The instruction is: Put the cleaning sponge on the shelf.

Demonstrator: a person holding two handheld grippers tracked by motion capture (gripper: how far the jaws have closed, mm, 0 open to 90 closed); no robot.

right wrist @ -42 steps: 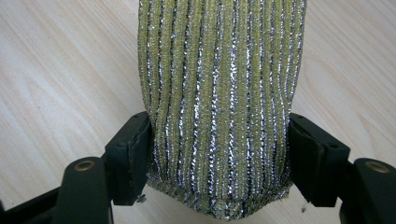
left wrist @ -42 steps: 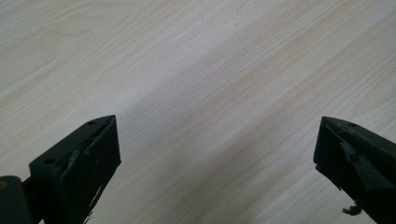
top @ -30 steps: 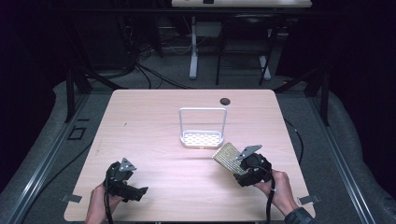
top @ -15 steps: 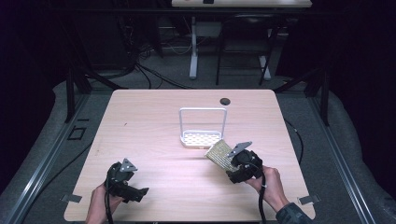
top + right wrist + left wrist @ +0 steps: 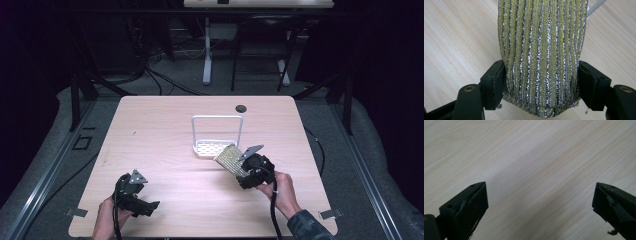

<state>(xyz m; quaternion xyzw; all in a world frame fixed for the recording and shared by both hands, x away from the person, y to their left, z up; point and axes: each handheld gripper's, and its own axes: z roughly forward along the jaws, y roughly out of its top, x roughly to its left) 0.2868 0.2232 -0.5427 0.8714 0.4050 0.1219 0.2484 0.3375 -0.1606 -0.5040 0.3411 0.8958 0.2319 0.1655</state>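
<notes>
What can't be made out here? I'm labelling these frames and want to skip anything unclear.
- Sponge: its far end is cut off by the top edge of the right gripper view.
- White rack: the sponge covers its front right corner in the high view.
- Small dark round thing on the table: too small to identify in the high view.
- Left tongs: both tips run off the bottom edge of the left gripper view.

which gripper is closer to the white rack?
Right. The right gripper, shut on the sponge, sits just in front of the white rack; the left gripper rests open near the table's front-left edge.
</notes>
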